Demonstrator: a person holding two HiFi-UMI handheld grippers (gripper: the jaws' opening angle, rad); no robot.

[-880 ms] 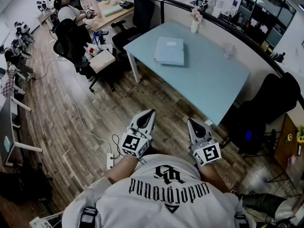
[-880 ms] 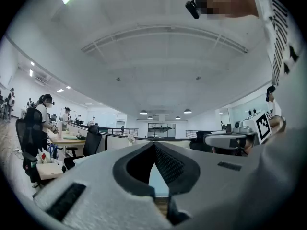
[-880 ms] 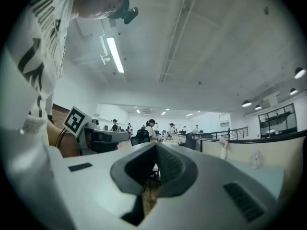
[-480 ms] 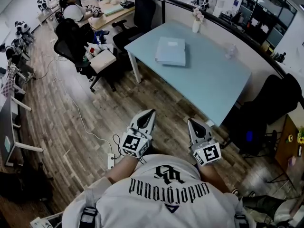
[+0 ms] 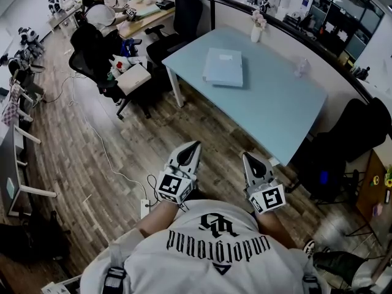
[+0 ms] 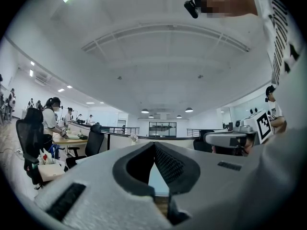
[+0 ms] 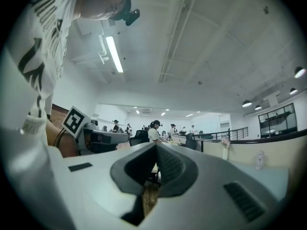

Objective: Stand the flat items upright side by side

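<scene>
Stacked flat items (image 5: 223, 67) and table (image 5: 275, 115) slightly rightward in view.

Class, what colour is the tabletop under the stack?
The tabletop is pale blue; the head view shows it best.

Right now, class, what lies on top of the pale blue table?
A stack of flat pale-blue items, a white vase with flowers and a small clear object near the far edge. The top item covers those beneath, so their number cannot be told.

Open-plan office: desks (image 5: 269, 97), swivel chairs (image 5: 184, 14), seated workers (image 5: 101, 11), wood floor (image 5: 92, 182).
</scene>
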